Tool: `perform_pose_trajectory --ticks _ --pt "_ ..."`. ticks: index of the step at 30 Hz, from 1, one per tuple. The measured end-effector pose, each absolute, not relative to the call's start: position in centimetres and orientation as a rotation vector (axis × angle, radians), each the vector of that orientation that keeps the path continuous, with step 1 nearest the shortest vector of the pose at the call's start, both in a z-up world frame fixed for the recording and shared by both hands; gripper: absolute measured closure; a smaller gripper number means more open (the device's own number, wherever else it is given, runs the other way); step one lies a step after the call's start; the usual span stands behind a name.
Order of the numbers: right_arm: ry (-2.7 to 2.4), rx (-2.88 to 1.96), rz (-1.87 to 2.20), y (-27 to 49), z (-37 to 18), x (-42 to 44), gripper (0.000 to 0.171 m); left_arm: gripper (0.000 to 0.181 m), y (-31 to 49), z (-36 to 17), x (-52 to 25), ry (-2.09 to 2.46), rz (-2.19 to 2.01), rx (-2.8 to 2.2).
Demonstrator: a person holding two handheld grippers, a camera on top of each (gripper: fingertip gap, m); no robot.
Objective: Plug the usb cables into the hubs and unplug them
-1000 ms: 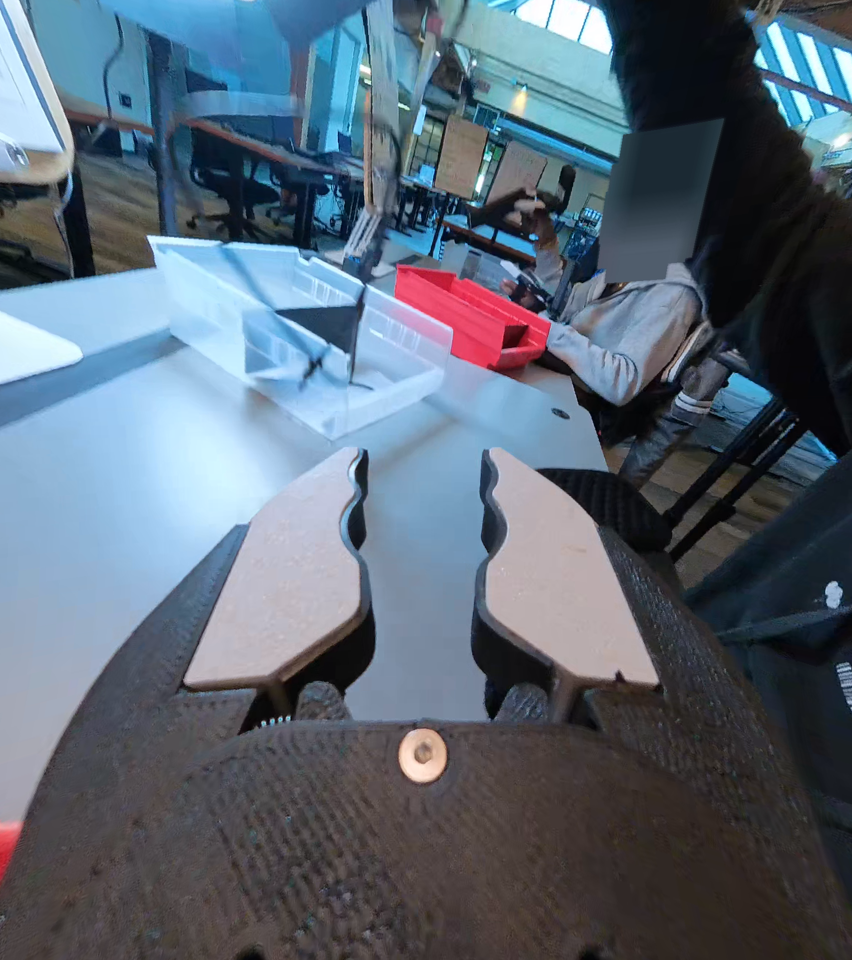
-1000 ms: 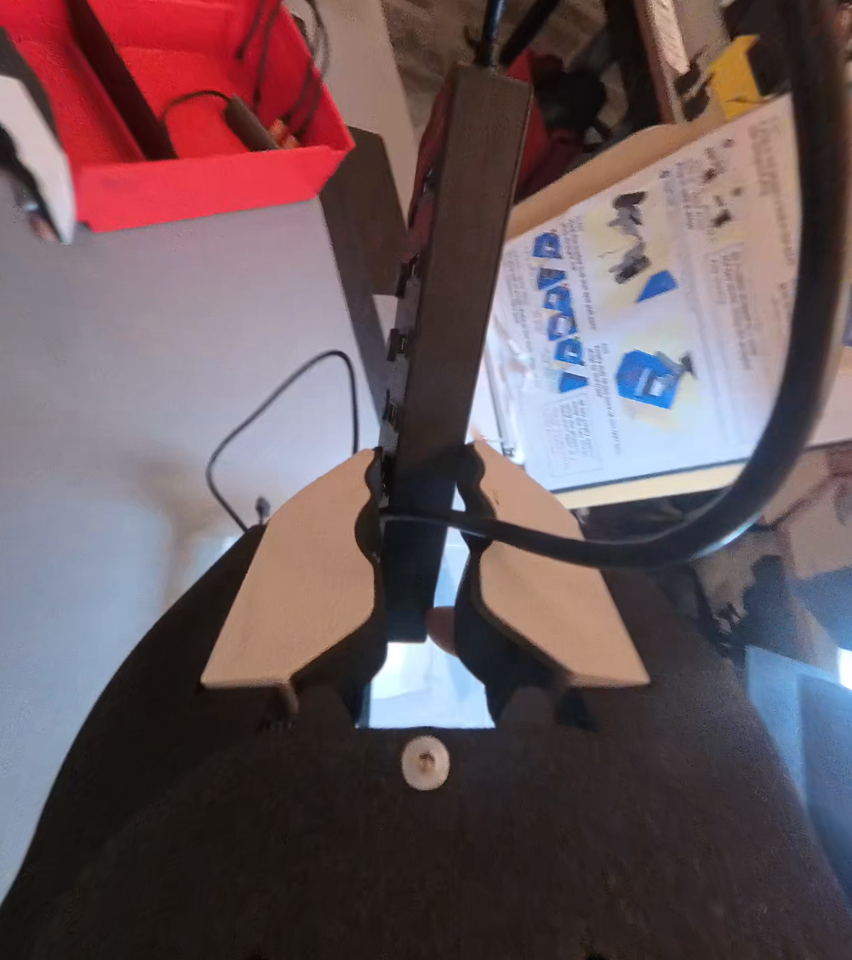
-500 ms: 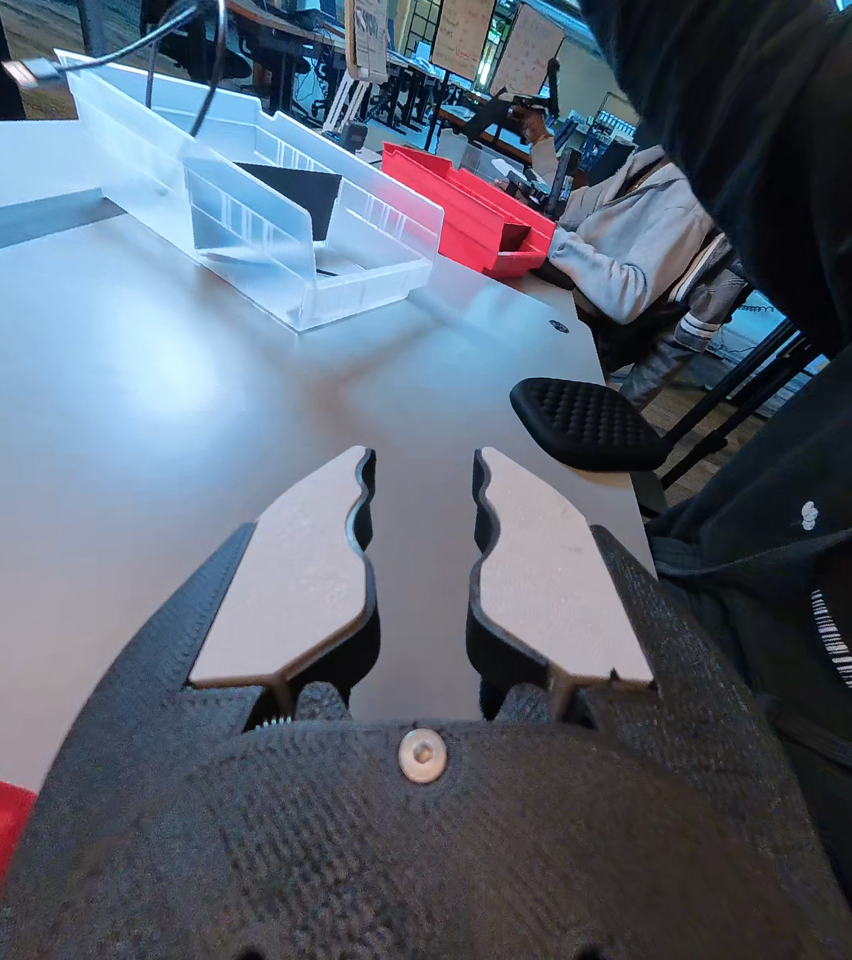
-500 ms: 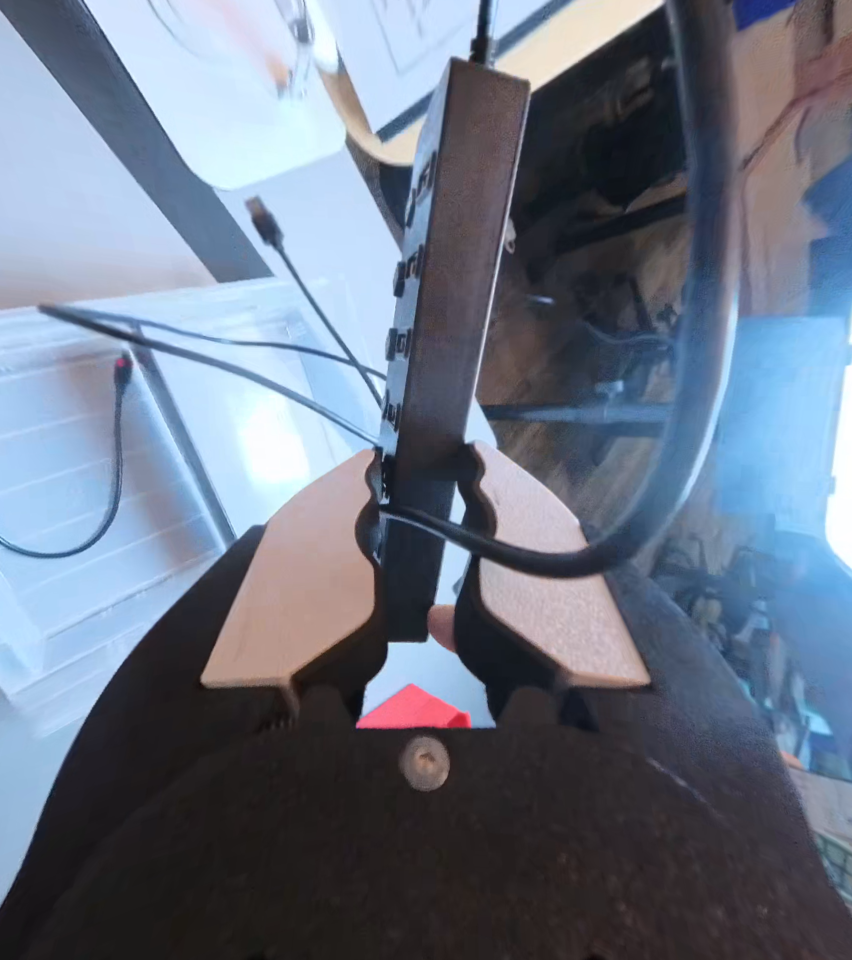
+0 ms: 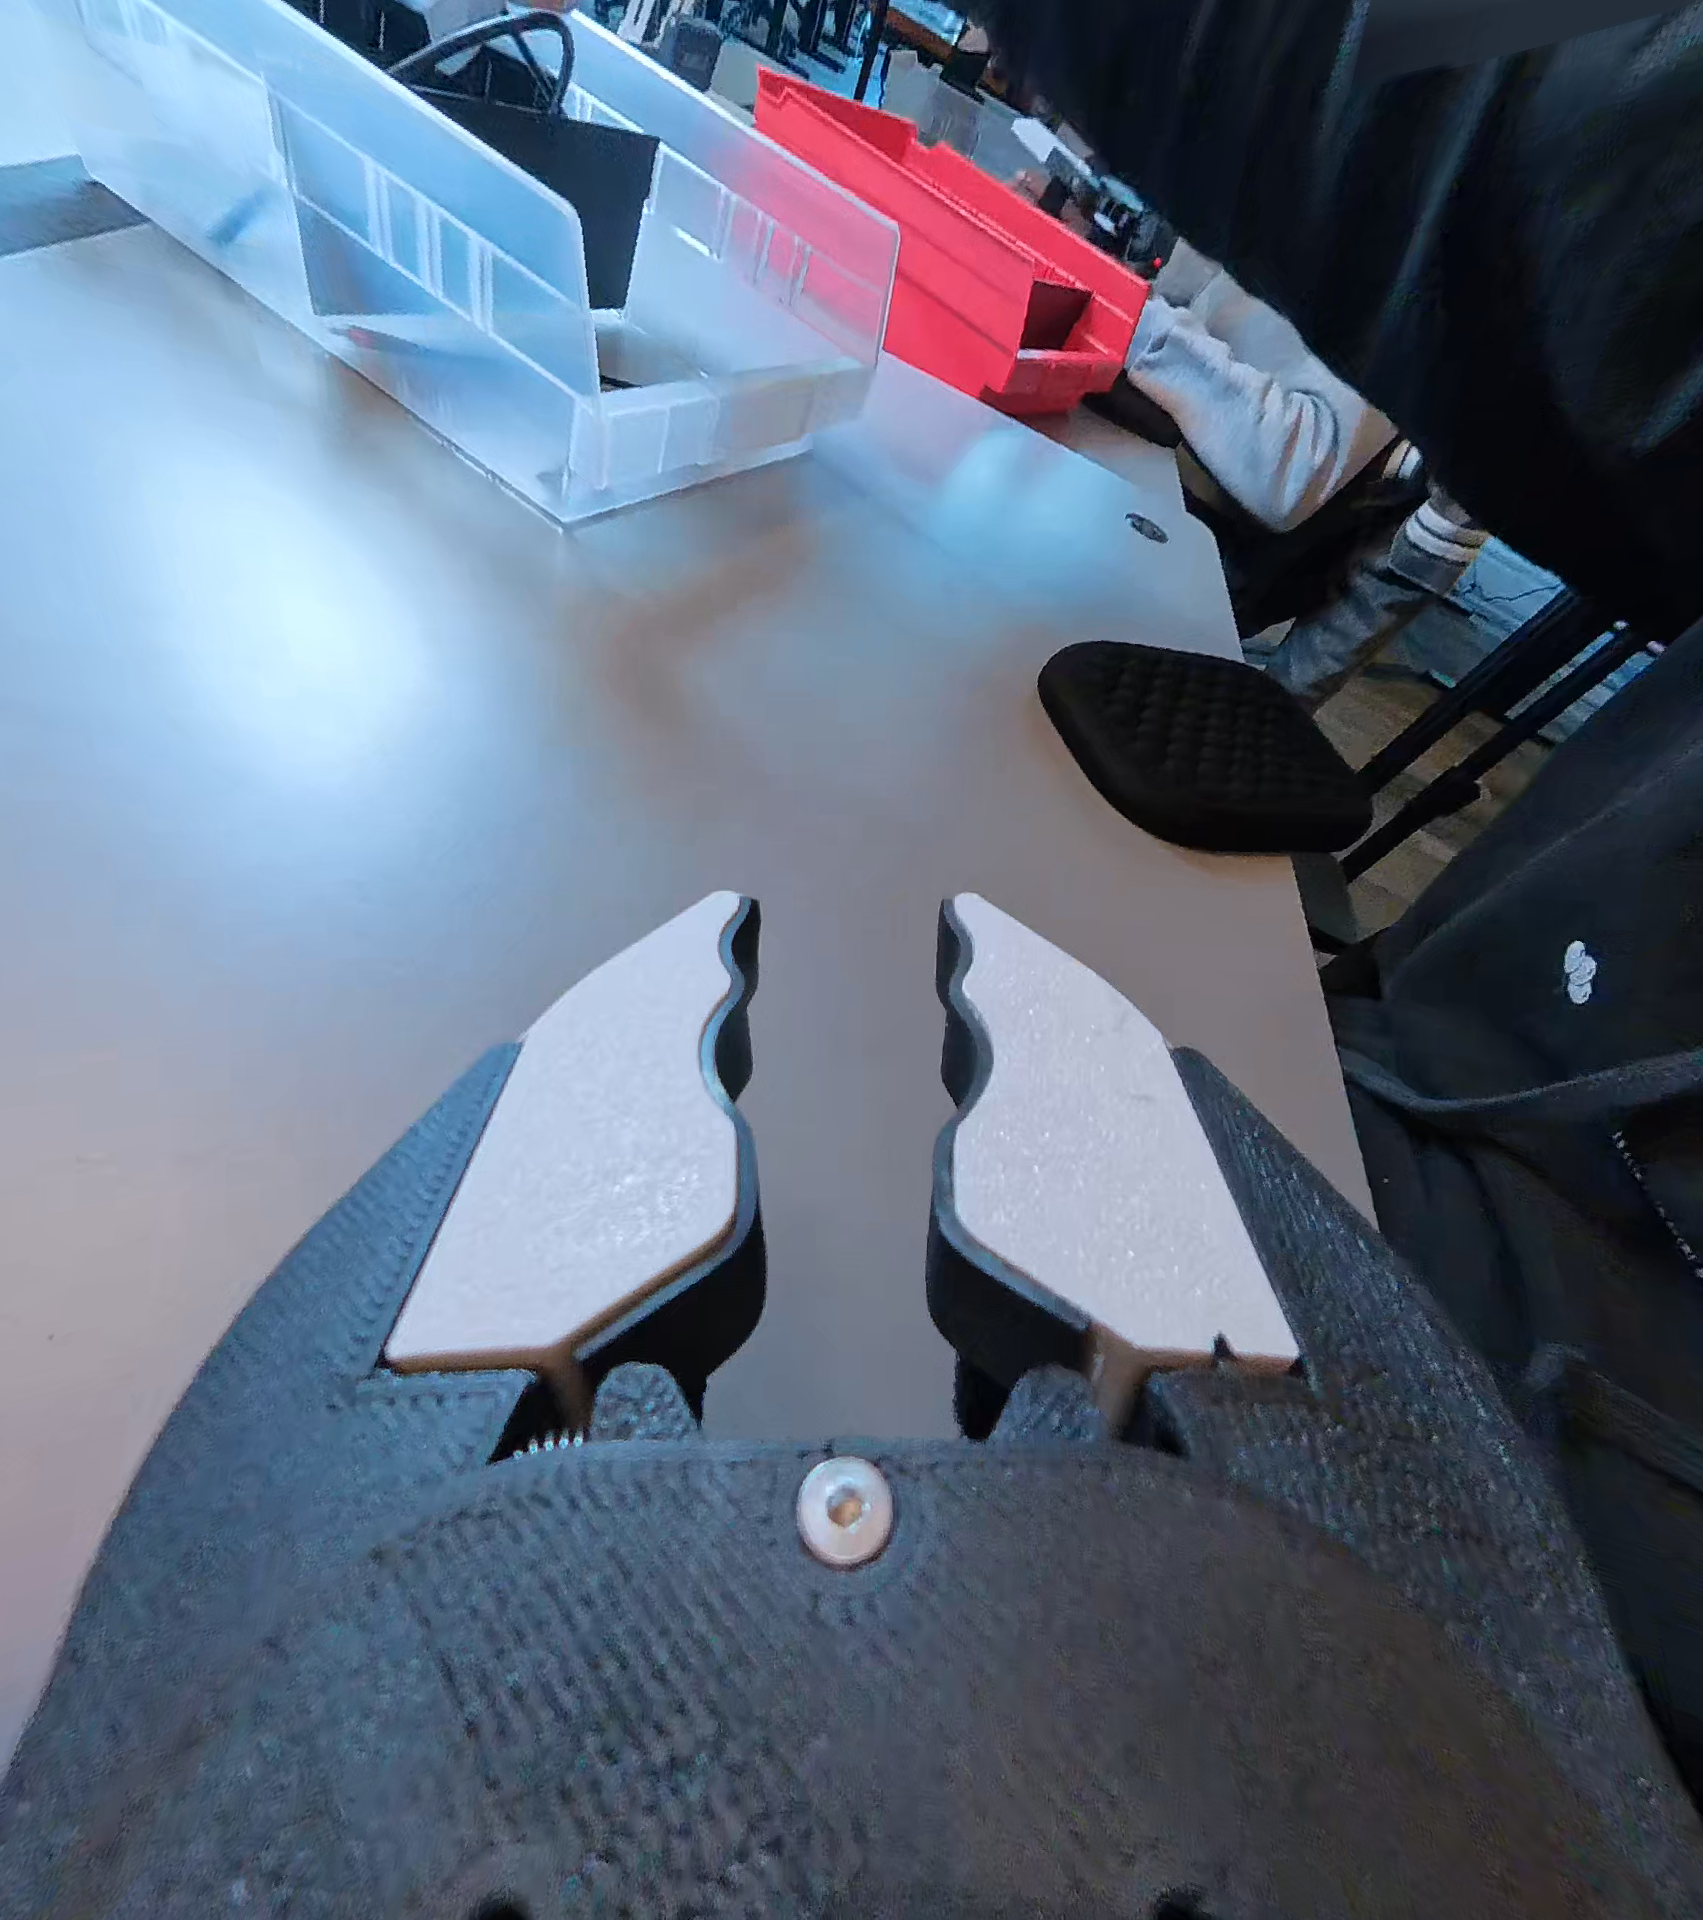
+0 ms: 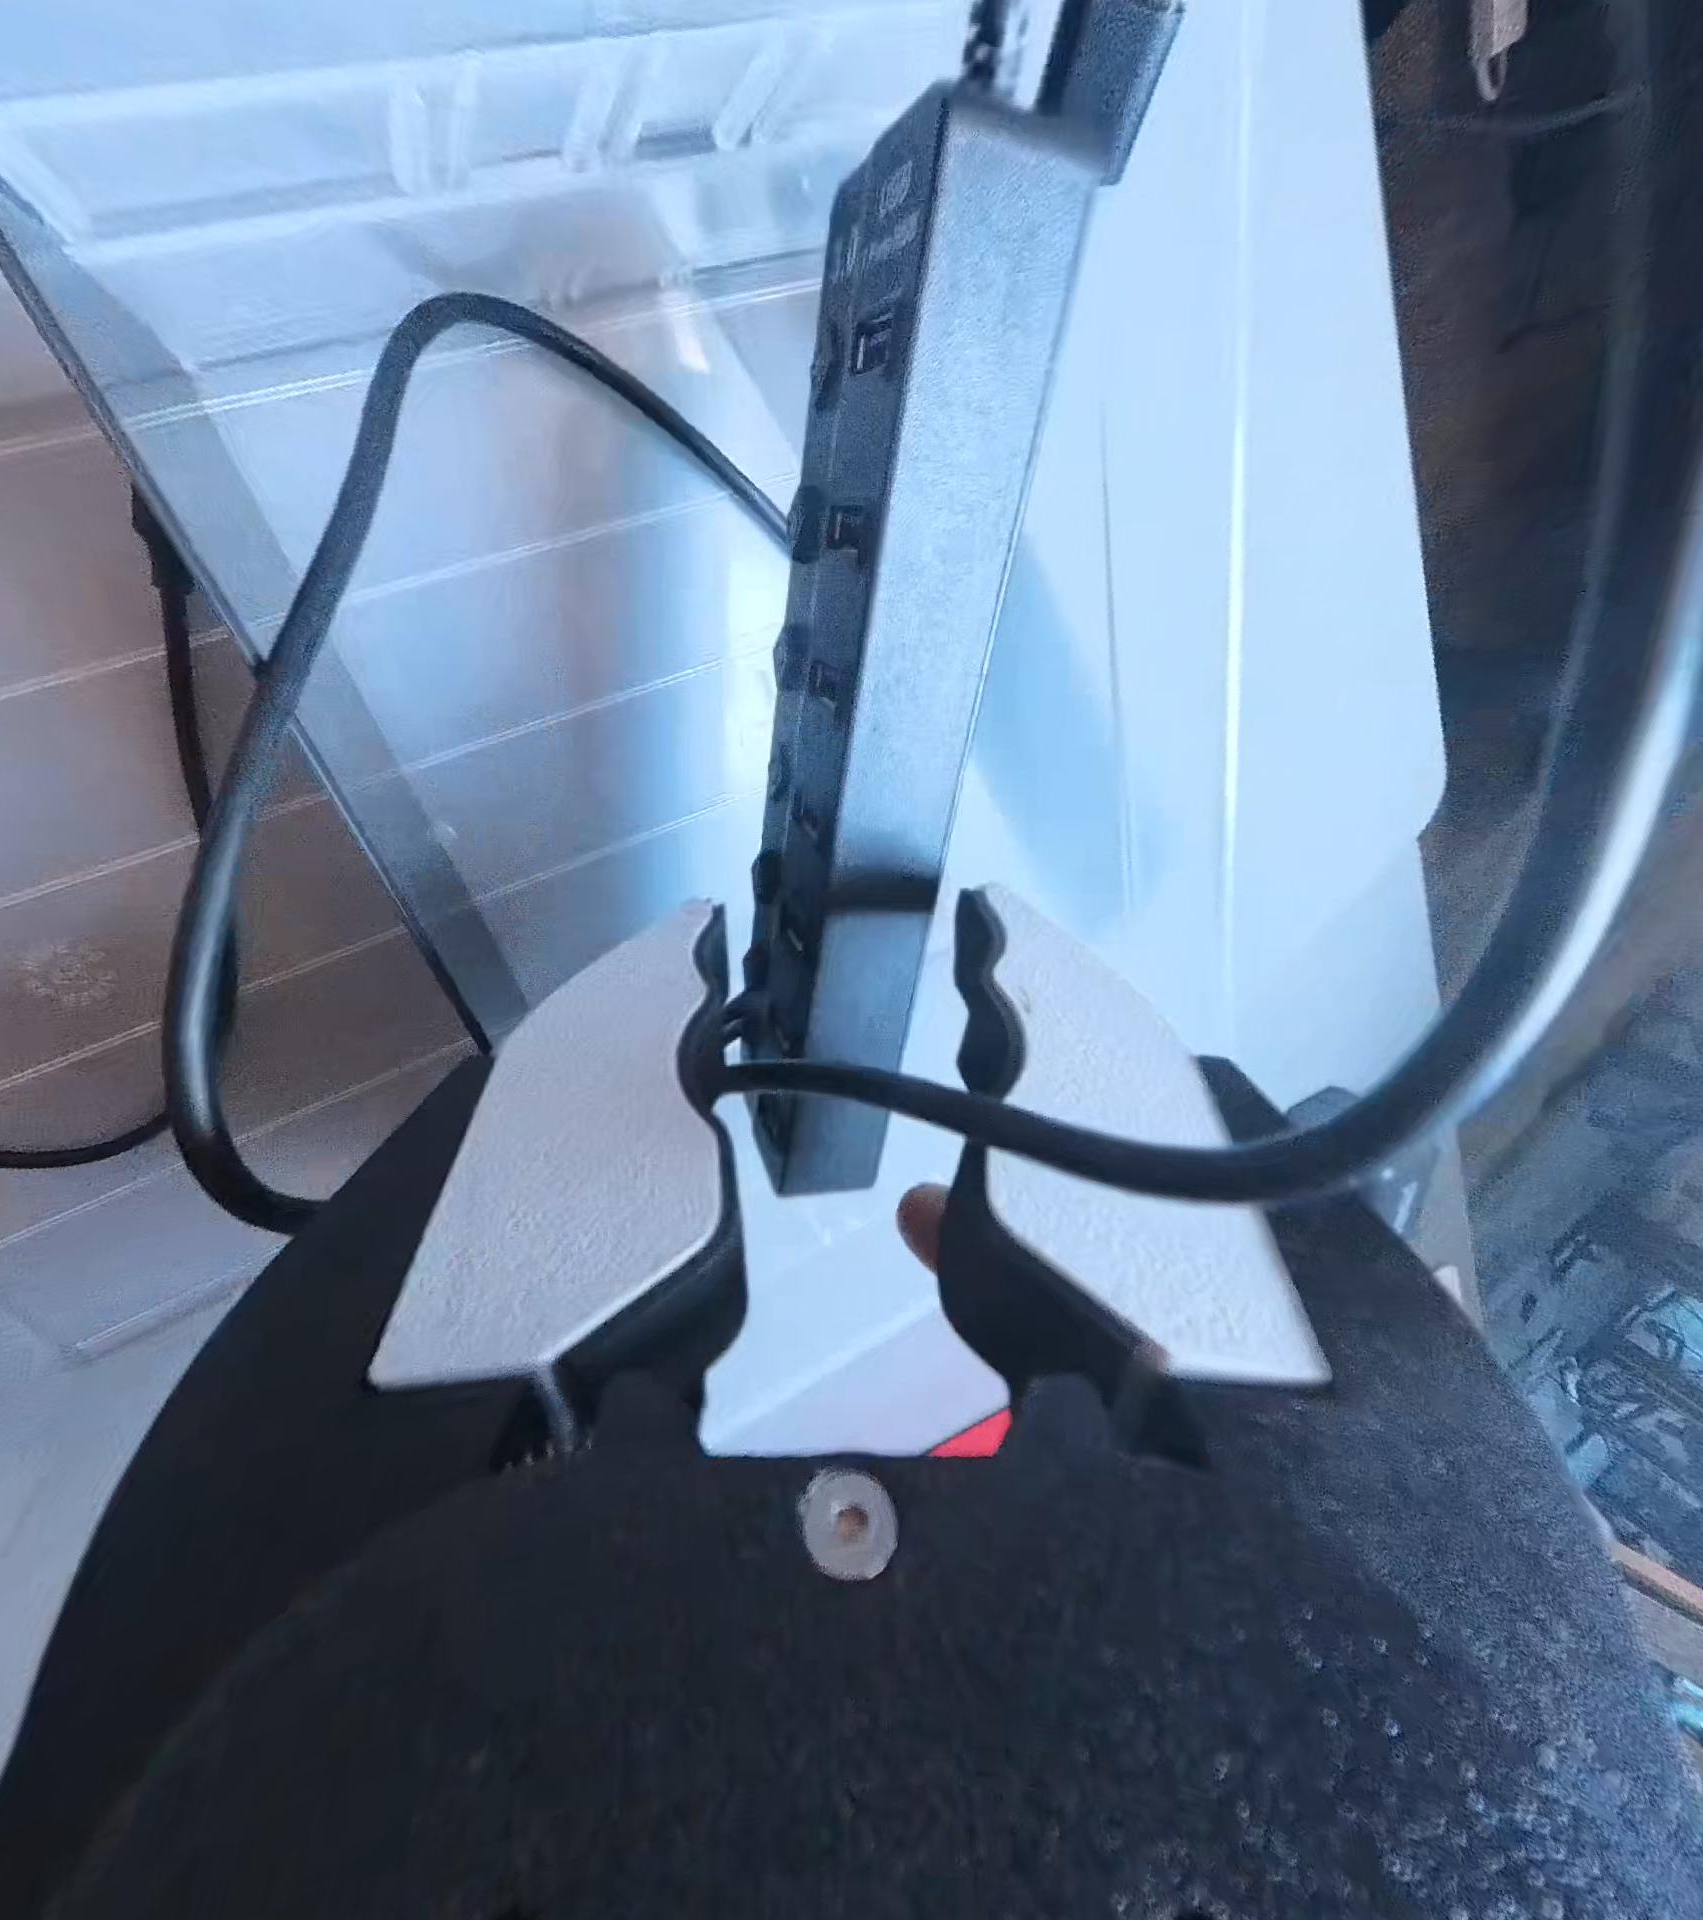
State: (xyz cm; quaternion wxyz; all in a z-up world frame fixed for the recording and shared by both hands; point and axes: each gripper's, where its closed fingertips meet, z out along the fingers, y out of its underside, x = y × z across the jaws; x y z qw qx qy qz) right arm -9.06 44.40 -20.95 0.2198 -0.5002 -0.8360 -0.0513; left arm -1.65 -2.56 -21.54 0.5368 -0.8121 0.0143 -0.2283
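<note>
A: How far along are you, do you think?

B: It looks like you are near the end of one round. The hub [image 6: 914, 665] is a long dark grey bar with a row of small ports down its left side. I see no plug in the ports that show. So the unplugging looks done for this one, but the lowest ports are hidden, so I can't be sure.

A: Where is the hub?

B: It sits between the fingers of your right hand-held gripper [image 6: 842, 914] and points up to 12 o'clock. Those fingers look spread a bit. The right one does not touch the hub. I think you are letting it go into the clear bin [image 6: 473, 582].

A: And the cables?

B: A thin black cable [image 6: 234, 831] loops out at 9 o'clock, over the bin. A thick black cable [image 6: 1636, 831] curves away at 3 o'clock.

A: What about my other hand?

B: Your left hand-held gripper [image 5: 847, 914] is spread and holds nothing. It hovers over the grey tabletop [image 5: 255, 727]. The clear bin [image 5: 473, 260] is at 11 o'clock from it, and a red bin [image 5: 961, 239] lies just past it at 1 o'clock.
</note>
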Motion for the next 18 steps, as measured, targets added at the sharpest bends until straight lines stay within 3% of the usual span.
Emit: perform_pose_trajectory --ticks 4,9,13,18 --pt "-2.302 -1.485 -0.062 44.5 -17.0 -7.9 0.099 0.149 -2.6 -21.8 -1.7 0.042 -0.543 -1.943" --pt "-2.178 -1.399 0.086 43.4 -9.8 -8.1 0.105 0.149 -2.5 -22.2 -1.6 0.057 -0.510 -1.969" --pt "-1.993 -1.203 0.391 37.0 -5.0 -9.8 0.111 0.148 -2.5 -22.0 -2.1 0.051 -0.442 -1.975" --pt "-1.773 -1.098 0.896 25.0 -5.4 -7.2 0.117 0.145 -3.0 -20.1 -3.6 -0.008 -0.327 -1.916"
